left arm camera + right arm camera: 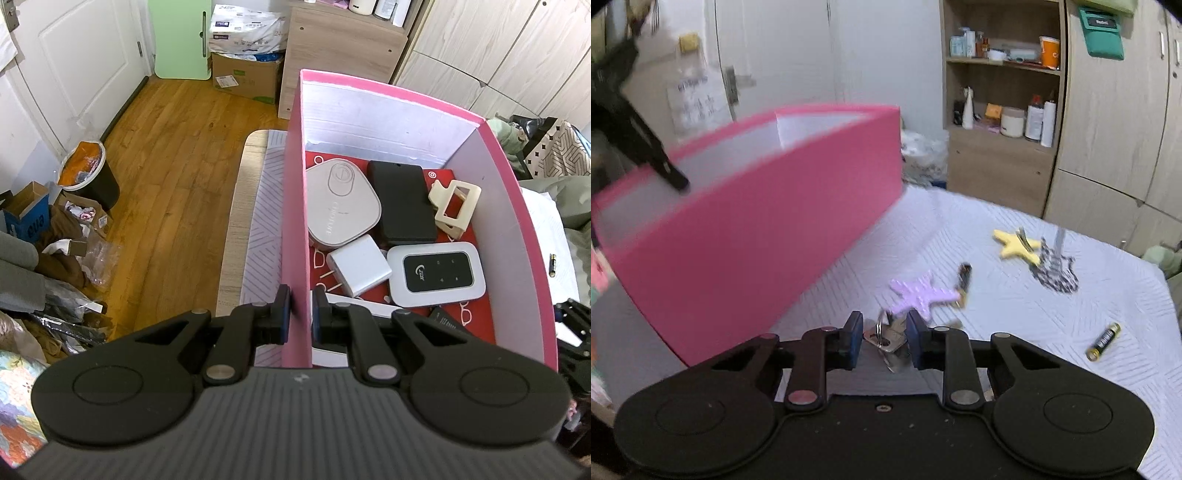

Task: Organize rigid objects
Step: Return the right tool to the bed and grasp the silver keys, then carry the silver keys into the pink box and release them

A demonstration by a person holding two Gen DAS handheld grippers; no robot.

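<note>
Keys being gathered for the pink box

The pink box [295, 221] wall is clamped steady by the left gripper [301, 314]; the keys [886, 338] are bracketed by the right gripper [885, 338], seemingly gripped.

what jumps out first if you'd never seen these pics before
The big pink box dominates both views; the left gripper is clamped on its near wall. Inside lie small gadgets, including a white pocket router. On the white bedspread, the right gripper straddles a bunch of keys.
</note>
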